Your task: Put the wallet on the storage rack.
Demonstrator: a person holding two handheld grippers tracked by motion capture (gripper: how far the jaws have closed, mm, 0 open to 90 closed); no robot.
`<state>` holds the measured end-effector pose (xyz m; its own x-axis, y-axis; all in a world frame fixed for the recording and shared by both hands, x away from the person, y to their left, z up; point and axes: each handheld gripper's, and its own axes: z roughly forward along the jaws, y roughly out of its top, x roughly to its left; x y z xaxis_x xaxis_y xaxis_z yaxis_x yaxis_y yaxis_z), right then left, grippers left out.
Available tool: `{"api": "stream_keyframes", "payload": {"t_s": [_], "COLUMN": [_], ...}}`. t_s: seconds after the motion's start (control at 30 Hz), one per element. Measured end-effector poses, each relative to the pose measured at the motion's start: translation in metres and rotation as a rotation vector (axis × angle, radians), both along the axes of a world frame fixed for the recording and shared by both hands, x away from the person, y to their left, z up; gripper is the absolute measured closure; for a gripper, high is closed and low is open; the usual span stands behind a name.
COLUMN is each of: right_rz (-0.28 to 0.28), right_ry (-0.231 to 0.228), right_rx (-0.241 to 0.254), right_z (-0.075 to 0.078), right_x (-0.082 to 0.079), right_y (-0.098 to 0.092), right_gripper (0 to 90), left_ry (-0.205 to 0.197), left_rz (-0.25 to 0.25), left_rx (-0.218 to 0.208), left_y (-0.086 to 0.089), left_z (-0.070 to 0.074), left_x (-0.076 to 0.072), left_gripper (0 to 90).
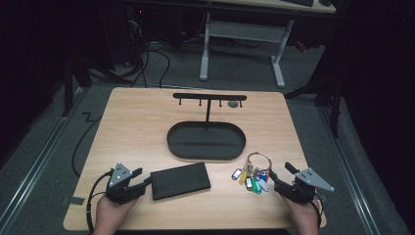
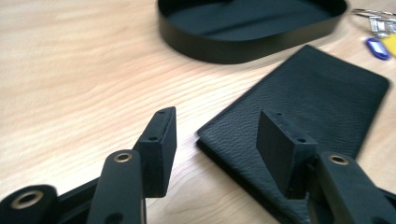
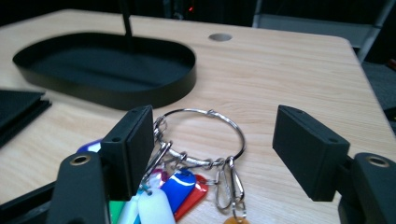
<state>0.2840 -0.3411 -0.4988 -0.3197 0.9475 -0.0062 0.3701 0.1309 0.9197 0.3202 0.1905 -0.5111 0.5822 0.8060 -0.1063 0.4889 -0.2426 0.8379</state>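
A flat black wallet [image 1: 180, 180] [image 2: 317, 93] lies near the table's front edge. My left gripper [image 1: 142, 177] [image 2: 217, 116] is open at its left end, with the wallet's corner between the jaws and neither pad pressing it. A metal key ring [image 1: 258, 160] [image 3: 212, 113] with several coloured tags [image 1: 252, 178] [image 3: 180, 186] lies at the front right. My right gripper [image 1: 279, 171] [image 3: 215, 114] stands open around the ring, its left jaw close against the ring's side. A hand holds each gripper from below.
A black oval tray [image 1: 169, 142] [image 2: 224, 46] [image 3: 116, 95] sits mid-table with a T-shaped hook stand [image 1: 209, 97] rising from it. A round cable hole [image 1: 234, 104] [image 3: 220, 36] lies behind. Beyond the table stand a white desk frame [image 1: 242, 32] and floor cables.
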Motion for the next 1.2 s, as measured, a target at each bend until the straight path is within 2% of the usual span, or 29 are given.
{"api": "stream_keyframes", "payload": {"t_s": [0.1, 0.17, 0.33, 0.47, 0.53, 0.6, 0.63, 0.67, 0.8, 0.9, 0.93, 1.03, 1.17, 1.2], "right_rz": [0.004, -0.009, -0.013, -0.012, -0.017, -0.017, -0.015, -0.013, 0.001, 0.006, 0.012, 0.014, 0.013, 0.002], "right_ry": [0.005, 0.01, 0.018, 0.013, 0.004, 0.001, 0.002, -0.001, -0.005, -0.006, -0.008, -0.007, 0.002, 0.007], "right_rx": [-0.019, -0.005, 0.012, 0.004, 0.026, 0.025, 0.028, 0.03, 0.036, 0.039, 0.039, 0.037, 0.038, 0.042], "right_z": [-0.001, -0.002, -0.003, -0.002, -0.001, -0.001, 0.0, 0.0, 0.002, 0.002, 0.002, 0.002, 0.002, 0.002], "right_x": [0.002, 0.004, 0.006, 0.01, 0.014, 0.015, 0.018, 0.019, 0.022, 0.024, 0.025, 0.026, 0.025, 0.025], "right_y": [0.002, 0.002, 0.001, 0.0, 0.0, -0.001, 0.001, 0.002, 0.004, 0.006, 0.007, 0.007, 0.006, 0.005], "right_gripper": [27.5, 23.8, 23.7, 25.9, 26.5, 26.6, 26.6, 26.7, 27.5, 27.6, 27.7, 28.0, 28.2, 28.2], "left_ry": [0.003, -0.005, 0.001, 0.025, 0.035, 0.04, 0.043, 0.046, 0.054, 0.055, 0.051, 0.047, 0.042, 0.039], "left_rz": [-0.007, -0.008, -0.011, 0.009, 0.021, 0.021, 0.021, 0.018, -0.029, -0.056, -0.08, -0.093, -0.139, -0.166], "left_rx": [-0.002, 0.005, 0.016, 0.049, 0.062, 0.073, 0.081, 0.1, 0.151, 0.17, 0.184, 0.195, 0.196, 0.192], "left_y": [0.0, -0.001, -0.002, 0.001, 0.004, 0.004, 0.004, 0.003, -0.006, -0.012, -0.016, -0.02, -0.024, -0.028], "left_z": [0.0, 0.0, -0.002, -0.006, -0.006, -0.007, -0.008, -0.009, -0.014, -0.016, -0.016, -0.017, -0.016, -0.015], "left_x": [0.0, -0.002, -0.004, -0.005, -0.008, -0.01, -0.012, -0.014, -0.02, -0.022, -0.024, -0.026, -0.032, -0.037], "left_gripper": [49.4, 50.1, 53.0, 61.8, 71.4, 74.5, 79.7, 81.6, 86.1, 88.3, 88.6, 89.8, 89.9, 89.8]}}
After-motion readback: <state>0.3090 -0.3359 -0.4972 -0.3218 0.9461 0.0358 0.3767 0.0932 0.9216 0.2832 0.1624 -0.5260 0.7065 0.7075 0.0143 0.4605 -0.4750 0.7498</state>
